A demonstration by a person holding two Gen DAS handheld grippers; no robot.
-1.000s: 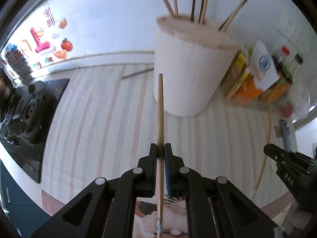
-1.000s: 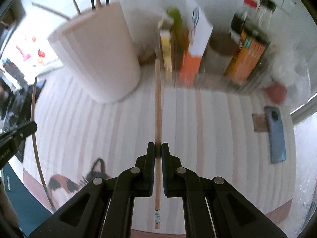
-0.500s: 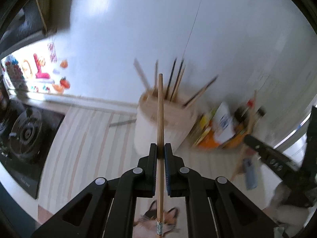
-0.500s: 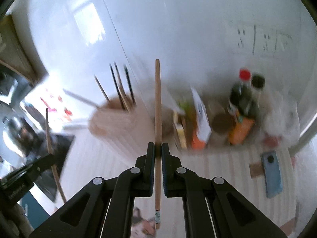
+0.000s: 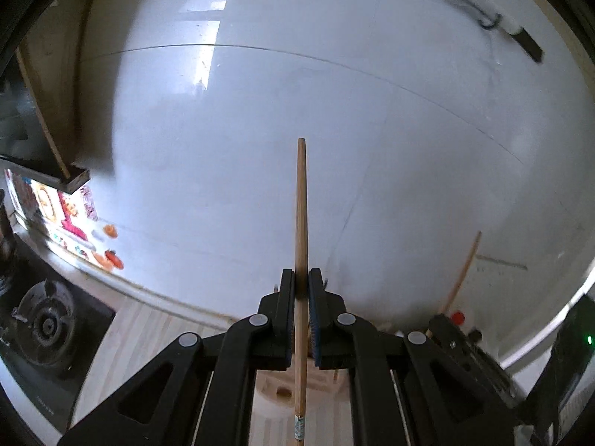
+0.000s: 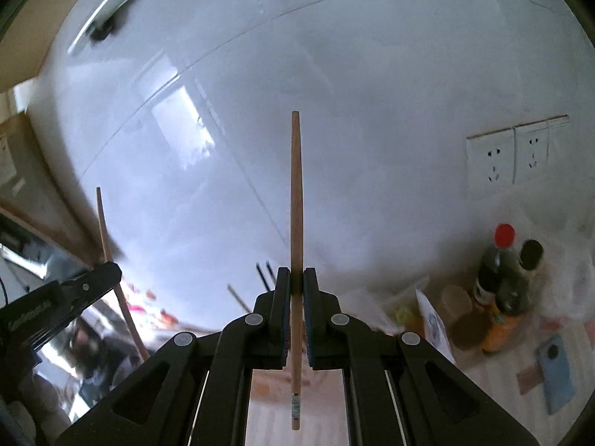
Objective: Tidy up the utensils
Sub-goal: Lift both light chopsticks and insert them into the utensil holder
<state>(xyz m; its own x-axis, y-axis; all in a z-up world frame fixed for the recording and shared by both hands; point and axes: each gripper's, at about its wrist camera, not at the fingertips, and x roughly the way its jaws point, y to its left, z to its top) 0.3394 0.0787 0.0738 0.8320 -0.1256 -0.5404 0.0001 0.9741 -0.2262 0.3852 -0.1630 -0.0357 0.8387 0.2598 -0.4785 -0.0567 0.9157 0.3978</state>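
both wrist cameras face the white wall (image 5: 297, 93), raised above the counter.

A pale striped counter (image 6: 494, 379) fills the lower right of the right wrist view. On it lie a blue phone (image 6: 557, 373) and a small brown card (image 6: 530, 379), with bottles (image 6: 500, 278) standing behind them.

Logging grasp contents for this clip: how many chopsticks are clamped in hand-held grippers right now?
2: one chopstick in the left hand-held gripper, one chopstick in the right hand-held gripper. More stand in the holder, mostly hidden.
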